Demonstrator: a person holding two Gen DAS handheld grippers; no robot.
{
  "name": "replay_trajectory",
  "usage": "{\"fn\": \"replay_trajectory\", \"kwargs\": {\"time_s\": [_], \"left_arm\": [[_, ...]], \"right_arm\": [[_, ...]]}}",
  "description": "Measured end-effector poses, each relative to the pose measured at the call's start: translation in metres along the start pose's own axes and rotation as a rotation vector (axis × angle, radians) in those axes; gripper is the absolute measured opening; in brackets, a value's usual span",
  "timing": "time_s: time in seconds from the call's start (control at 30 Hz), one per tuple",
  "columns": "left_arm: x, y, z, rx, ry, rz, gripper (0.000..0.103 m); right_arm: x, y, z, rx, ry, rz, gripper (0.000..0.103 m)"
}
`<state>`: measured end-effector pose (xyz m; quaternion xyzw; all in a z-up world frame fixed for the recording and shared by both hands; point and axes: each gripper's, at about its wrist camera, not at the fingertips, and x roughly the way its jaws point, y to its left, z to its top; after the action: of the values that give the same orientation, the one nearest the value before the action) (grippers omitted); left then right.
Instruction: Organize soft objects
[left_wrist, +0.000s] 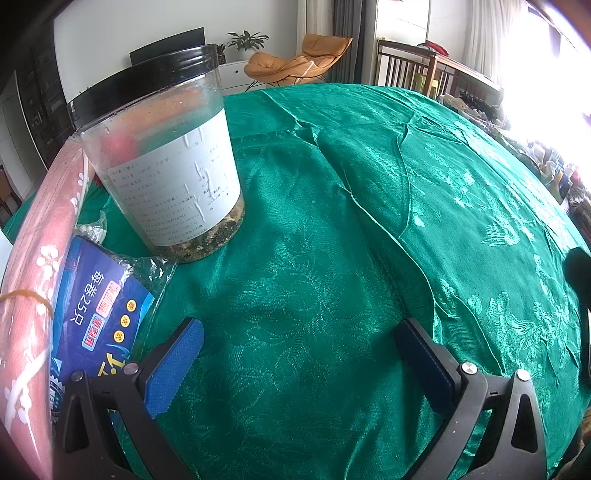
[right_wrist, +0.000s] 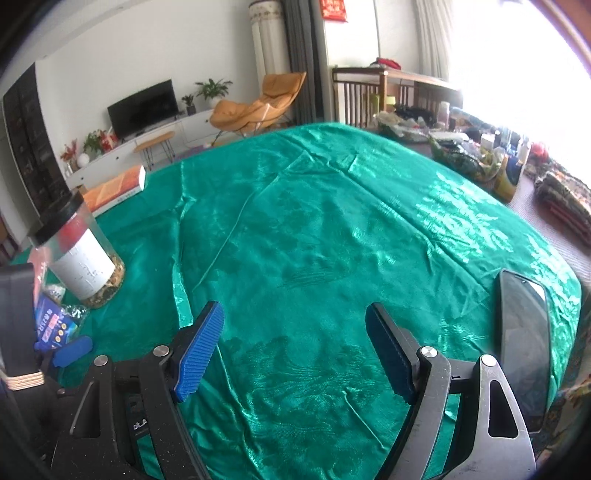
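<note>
The right gripper (right_wrist: 295, 350) stands wide with nothing between its blue pads, above the wrinkled green cloth (right_wrist: 332, 229). The left gripper (left_wrist: 299, 358) is equally wide and empty over the same cloth. Beside its left finger lies a blue plastic packet (left_wrist: 99, 306), touching a clear jar (left_wrist: 162, 155). A phone (right_wrist: 524, 339) lies right of the right gripper.

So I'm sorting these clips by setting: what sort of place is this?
Most likely a home living room: a television on a low white cabinet, an orange lounge chair with potted plants nearby, and a table under a green cloth.
</note>
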<state>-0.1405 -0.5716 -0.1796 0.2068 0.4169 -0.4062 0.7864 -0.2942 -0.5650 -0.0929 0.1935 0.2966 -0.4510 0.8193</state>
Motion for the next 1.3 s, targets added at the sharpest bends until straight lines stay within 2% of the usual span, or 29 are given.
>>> {"fn": "replay_trajectory", "kwargs": {"time_s": [0.07,0.23,0.33,0.47,0.57,0.67,0.8,0.97,1.3], "left_arm": [[-0.017,0.0,-0.003,0.023,-0.026,-0.011,0.103],[-0.11,0.027,-0.024,-0.029,-0.186,-0.093,0.103],[-0.156,0.058,-0.049,-0.043,-0.241,-0.039,0.103],[-0.185,0.108,-0.087,-0.08,-0.253,0.05,0.103],[-0.188,0.147,-0.113,-0.122,-0.251,0.134,0.103],[-0.187,0.179,-0.13,-0.179,-0.239,0.179,0.103],[-0.183,0.205,-0.147,-0.232,-0.229,0.188,0.103],[-0.162,0.216,-0.157,-0.239,-0.18,0.206,0.103],[-0.125,0.221,-0.17,-0.234,-0.087,0.204,0.103]], "right_arm": [[-0.019,-0.003,-0.003,0.018,-0.062,-0.002,0.082],[-0.055,-0.004,-0.015,0.043,-0.186,0.021,0.082],[-0.065,0.009,-0.024,0.004,-0.205,0.045,0.082],[-0.079,0.038,-0.044,-0.112,-0.213,0.089,0.082],[-0.088,0.07,-0.068,-0.221,-0.188,0.159,0.082],[-0.094,0.099,-0.096,-0.306,-0.14,0.248,0.082],[-0.104,0.125,-0.119,-0.384,-0.152,0.312,0.082],[-0.096,0.141,-0.135,-0.489,-0.149,0.293,0.082],[-0.077,0.141,-0.141,-0.484,-0.099,0.31,0.082]]}}
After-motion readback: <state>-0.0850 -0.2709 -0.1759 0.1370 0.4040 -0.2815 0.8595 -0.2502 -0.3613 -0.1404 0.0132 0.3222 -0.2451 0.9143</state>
